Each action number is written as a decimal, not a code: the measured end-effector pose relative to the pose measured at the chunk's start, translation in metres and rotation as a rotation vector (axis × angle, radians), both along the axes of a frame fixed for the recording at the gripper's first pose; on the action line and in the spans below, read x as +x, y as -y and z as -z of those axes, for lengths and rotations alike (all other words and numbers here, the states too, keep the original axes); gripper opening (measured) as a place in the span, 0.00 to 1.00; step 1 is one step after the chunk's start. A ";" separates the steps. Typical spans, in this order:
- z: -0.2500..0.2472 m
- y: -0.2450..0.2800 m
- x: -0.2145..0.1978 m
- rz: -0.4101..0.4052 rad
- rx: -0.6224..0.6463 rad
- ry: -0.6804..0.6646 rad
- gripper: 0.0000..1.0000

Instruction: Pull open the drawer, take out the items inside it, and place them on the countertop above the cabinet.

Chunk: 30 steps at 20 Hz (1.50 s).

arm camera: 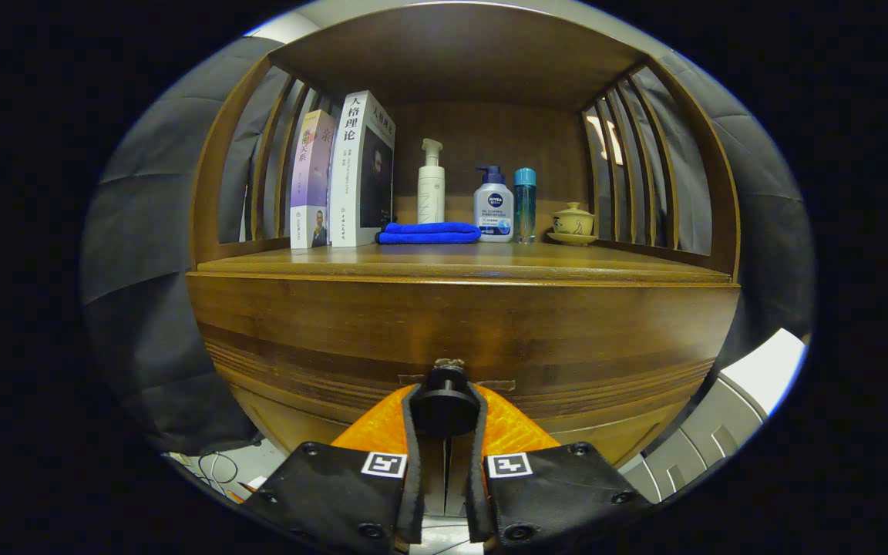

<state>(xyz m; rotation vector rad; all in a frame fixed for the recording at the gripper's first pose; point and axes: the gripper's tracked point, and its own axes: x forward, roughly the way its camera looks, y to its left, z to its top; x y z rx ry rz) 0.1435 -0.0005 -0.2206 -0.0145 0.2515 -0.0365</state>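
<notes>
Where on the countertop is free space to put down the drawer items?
The front strip of the countertop is bare, ahead of the books, blue cloth, bottles and lidded cup. The back row is crowded. The gripper is shut on the drawer knob.

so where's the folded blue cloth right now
In the gripper view, the folded blue cloth lies on the wooden countertop, between the upright white book and the white pump bottle.

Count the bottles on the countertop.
3, in a row at the back: white pump bottle behind the blue cloth, a second pump bottle beside it, then a teal bottle. None looks hidden.
</notes>
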 end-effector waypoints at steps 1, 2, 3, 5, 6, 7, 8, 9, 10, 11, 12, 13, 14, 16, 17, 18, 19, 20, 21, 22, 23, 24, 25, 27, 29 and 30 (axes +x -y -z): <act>0.000 0.000 -0.002 0.007 -0.003 0.000 0.24; 0.000 0.000 -0.005 0.014 -0.006 0.007 0.24; 0.000 -0.001 -0.011 0.019 -0.008 0.014 0.24; 0.000 -0.001 -0.022 0.024 -0.018 0.028 0.24; -0.001 -0.001 -0.026 0.025 -0.026 0.036 0.24; 0.000 -0.001 -0.031 0.027 -0.032 0.044 0.24; -0.001 -0.002 -0.036 0.027 -0.034 0.047 0.24; 0.000 -0.002 -0.040 0.028 -0.034 0.051 0.24; -0.001 -0.003 -0.045 0.027 -0.033 0.054 0.24; -0.001 -0.003 -0.052 0.026 -0.036 0.057 0.24; -0.001 -0.003 -0.058 0.024 -0.040 0.059 0.24; -0.001 -0.004 -0.064 0.021 -0.045 0.062 0.24; -0.001 -0.004 -0.070 0.016 -0.046 0.064 0.24; -0.001 -0.005 -0.077 0.007 -0.028 0.063 0.24; 0.000 -0.004 -0.082 0.009 -0.022 0.062 0.24; -0.001 -0.004 -0.087 0.008 -0.021 0.064 0.24; 0.001 -0.006 -0.097 0.002 -0.020 0.062 0.24; 0.000 -0.007 -0.104 -0.004 -0.024 0.062 0.24; 0.001 -0.007 -0.111 -0.011 -0.031 0.061 0.24; 0.003 -0.007 -0.117 -0.018 -0.034 0.054 0.24; 0.006 -0.008 -0.123 -0.023 -0.034 0.048 0.24; 0.003 -0.008 -0.128 -0.028 -0.034 0.060 0.24; 0.007 -0.008 -0.130 -0.028 -0.031 0.047 0.24; 0.007 -0.009 -0.139 -0.030 -0.035 0.055 0.24; 0.008 -0.010 -0.147 -0.026 -0.023 0.060 0.24; 0.007 -0.011 -0.151 -0.029 -0.026 0.059 0.24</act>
